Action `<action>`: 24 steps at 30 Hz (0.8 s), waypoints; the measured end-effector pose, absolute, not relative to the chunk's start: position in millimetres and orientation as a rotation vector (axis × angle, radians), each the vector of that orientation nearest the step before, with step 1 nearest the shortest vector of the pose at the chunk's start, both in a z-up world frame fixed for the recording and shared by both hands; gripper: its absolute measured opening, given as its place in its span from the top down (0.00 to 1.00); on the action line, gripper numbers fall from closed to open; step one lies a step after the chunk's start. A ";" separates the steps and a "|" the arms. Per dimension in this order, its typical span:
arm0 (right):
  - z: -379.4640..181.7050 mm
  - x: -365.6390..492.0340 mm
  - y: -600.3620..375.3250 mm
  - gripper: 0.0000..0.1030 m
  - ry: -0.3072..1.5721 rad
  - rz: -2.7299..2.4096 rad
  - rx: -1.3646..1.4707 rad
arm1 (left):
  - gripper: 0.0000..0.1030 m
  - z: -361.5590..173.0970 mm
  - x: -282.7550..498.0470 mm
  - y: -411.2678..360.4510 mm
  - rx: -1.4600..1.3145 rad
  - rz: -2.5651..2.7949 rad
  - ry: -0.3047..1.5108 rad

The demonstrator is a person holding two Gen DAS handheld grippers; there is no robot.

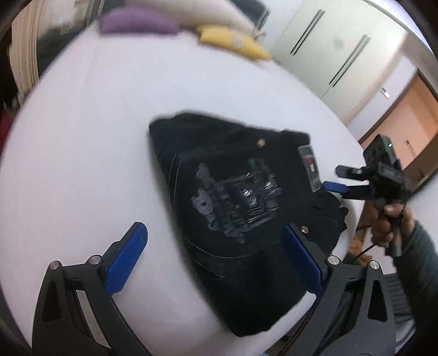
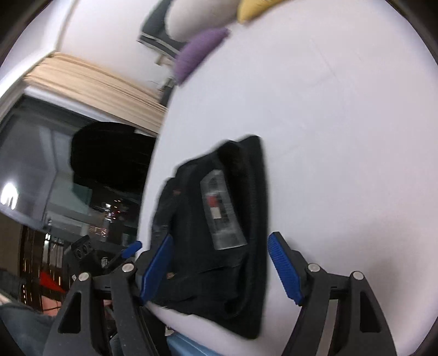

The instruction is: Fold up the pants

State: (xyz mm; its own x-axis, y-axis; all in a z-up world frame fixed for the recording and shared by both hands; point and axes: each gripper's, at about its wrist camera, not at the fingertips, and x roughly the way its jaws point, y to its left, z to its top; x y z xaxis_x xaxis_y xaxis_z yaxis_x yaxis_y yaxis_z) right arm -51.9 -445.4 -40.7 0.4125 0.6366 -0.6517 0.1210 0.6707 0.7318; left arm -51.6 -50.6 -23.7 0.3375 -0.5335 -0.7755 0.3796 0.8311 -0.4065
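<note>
Black pants (image 1: 232, 208) folded into a compact bundle on the white worktop (image 1: 95, 137), near its edge, printed graphic and clear size sticker (image 1: 309, 167) facing up. Left claw (image 1: 216, 260) spread wide above the bundle's near end, blue pads (image 1: 126, 260) clear of the cloth, gripping nothing; right claw (image 2: 221, 269) likewise parted, hovering over the bundle with pants visible between the fingers but not pinched. Purple cushion (image 1: 137, 20) and yellow cushion (image 1: 235, 41) lying at the far side.
</note>
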 end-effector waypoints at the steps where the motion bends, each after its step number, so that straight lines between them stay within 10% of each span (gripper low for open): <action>1: -48.8 -48.7 -445.1 0.27 1.141 0.364 0.823 | 0.03 -30.7 -45.1 -52.8 -0.171 -0.603 1.109; 10: -58.0 -24.1 -414.0 0.32 1.175 0.440 0.762 | 0.06 -55.7 -2.1 -76.8 -0.249 -0.679 1.251; 12: -60.3 -20.3 -412.7 0.46 1.195 0.413 0.756 | 0.30 -51.8 2.6 -75.9 -0.247 -0.672 1.270; 24: 3.8 -17.3 -381.0 0.82 1.136 0.346 0.454 | 0.77 -12.7 5.2 -72.2 -0.206 -0.656 1.196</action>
State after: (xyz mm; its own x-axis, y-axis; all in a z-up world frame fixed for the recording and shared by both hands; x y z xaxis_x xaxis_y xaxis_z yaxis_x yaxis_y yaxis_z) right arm -17.3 -381.0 3.8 0.3852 0.4850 -0.7851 -0.0352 0.8579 0.5127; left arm 5.2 -72.2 -12.7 0.2087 -0.5715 -0.7936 0.3619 0.7990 -0.4802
